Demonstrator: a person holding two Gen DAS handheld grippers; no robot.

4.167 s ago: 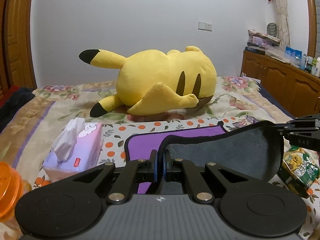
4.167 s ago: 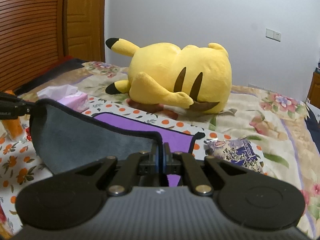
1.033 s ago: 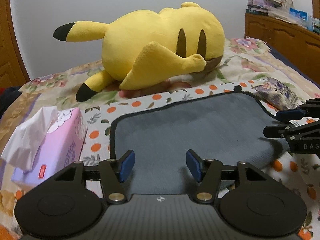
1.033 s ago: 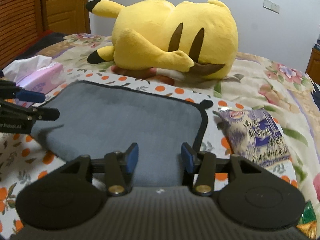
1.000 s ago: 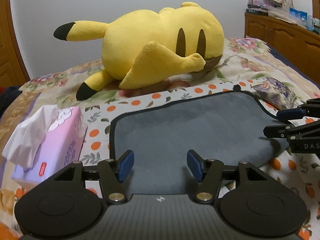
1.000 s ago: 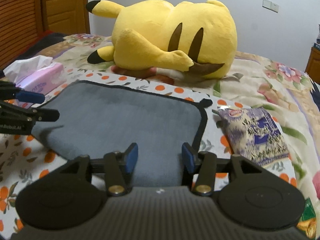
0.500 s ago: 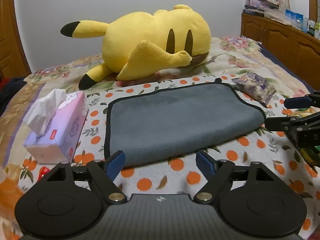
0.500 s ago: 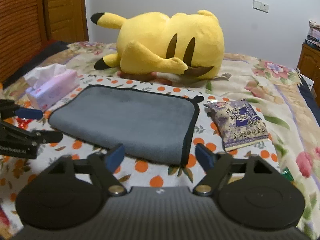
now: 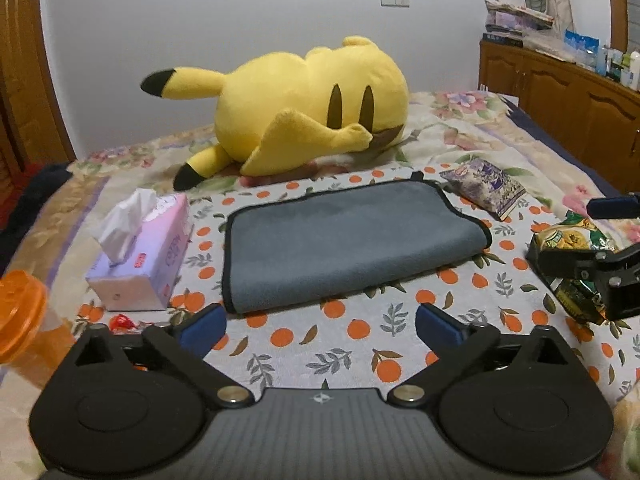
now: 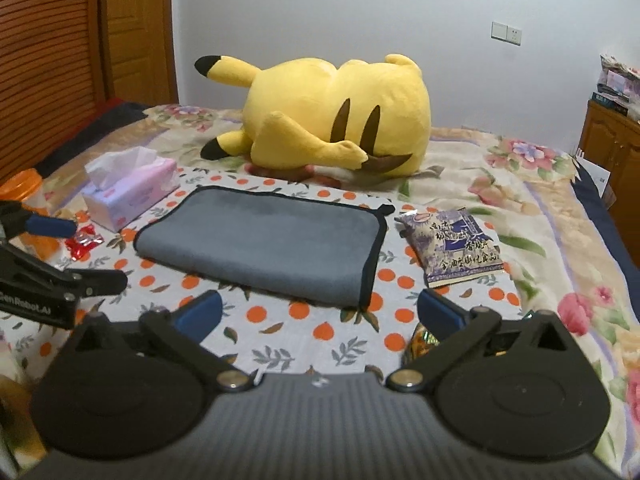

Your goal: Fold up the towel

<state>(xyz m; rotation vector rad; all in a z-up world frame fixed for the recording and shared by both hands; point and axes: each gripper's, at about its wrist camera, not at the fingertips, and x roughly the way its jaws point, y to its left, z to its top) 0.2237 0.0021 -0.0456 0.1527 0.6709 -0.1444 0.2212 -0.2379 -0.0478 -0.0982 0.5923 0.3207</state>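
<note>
On the bed (image 9: 472, 148), over an orange-dotted cloth (image 9: 344, 332), the grey towel (image 9: 344, 240) lies folded flat between a pink tissue box (image 9: 148, 256) and a purple snack packet (image 9: 486, 188), in front of a yellow plush toy (image 9: 312, 108). The left tool (image 9: 320, 324) and right tool (image 10: 320, 314) both stand wide apart, holding nothing, short of the towel's near edge. A second ago their tips, less spread, sat over the towel; both have since drawn back and opened further.

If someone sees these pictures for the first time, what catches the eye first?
The big yellow plush toy lying at the far side of the bed. In front of it the folded grey towel lies flat on the orange-dotted cloth, a pink tissue box to its left.
</note>
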